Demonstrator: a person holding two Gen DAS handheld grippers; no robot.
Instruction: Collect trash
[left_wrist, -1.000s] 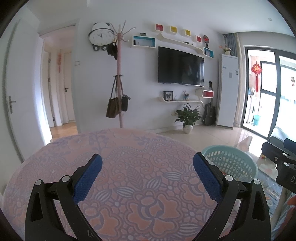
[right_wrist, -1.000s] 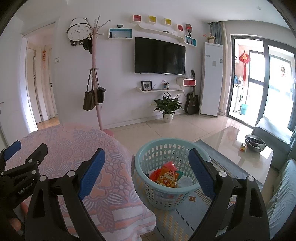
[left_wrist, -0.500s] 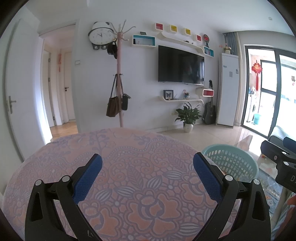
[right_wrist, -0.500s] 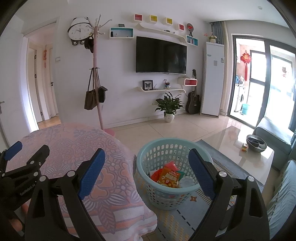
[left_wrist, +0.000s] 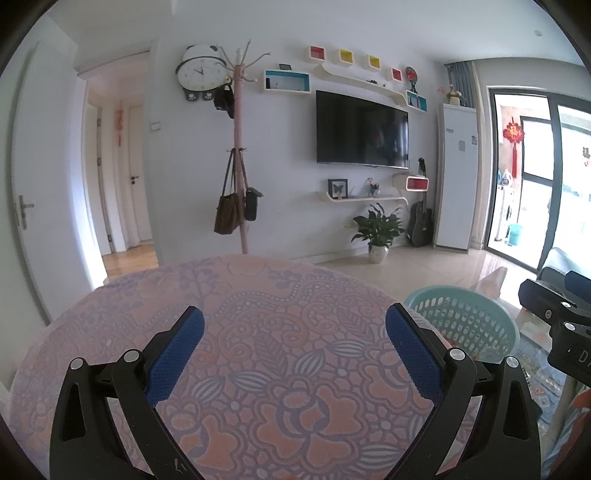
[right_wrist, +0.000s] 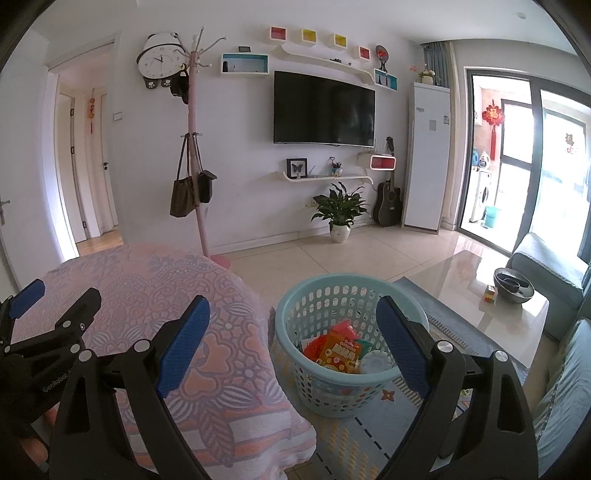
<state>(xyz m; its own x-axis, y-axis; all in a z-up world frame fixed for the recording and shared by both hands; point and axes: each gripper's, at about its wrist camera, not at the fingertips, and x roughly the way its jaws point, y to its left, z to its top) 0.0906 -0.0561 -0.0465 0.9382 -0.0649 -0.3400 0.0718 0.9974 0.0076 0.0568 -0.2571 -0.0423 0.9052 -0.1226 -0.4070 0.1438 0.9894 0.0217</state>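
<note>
both tongs spread wide, nothing between the blue pads: left gripper (left_wrist: 293, 328) over the table, right gripper (right_wrist: 291, 317) over the table edge and basket. largest to smallest: 1 round table (left_wrist: 258, 295) under a pink-and-lilac floral cloth; 1 glass coffee table (right_wrist: 476, 291) carrying 1 dark bowl (right_wrist: 513, 285) and 1 small cube; 1 pale teal laundry basket (right_wrist: 321, 295) on the rug just beside the table. trash (right_wrist: 340, 352) lies inside the basket: 1 orange snack packet, 1 red wrapper, 1 green packet edge, 1 white round lid; further pieces hidden, count uncertain.
</note>
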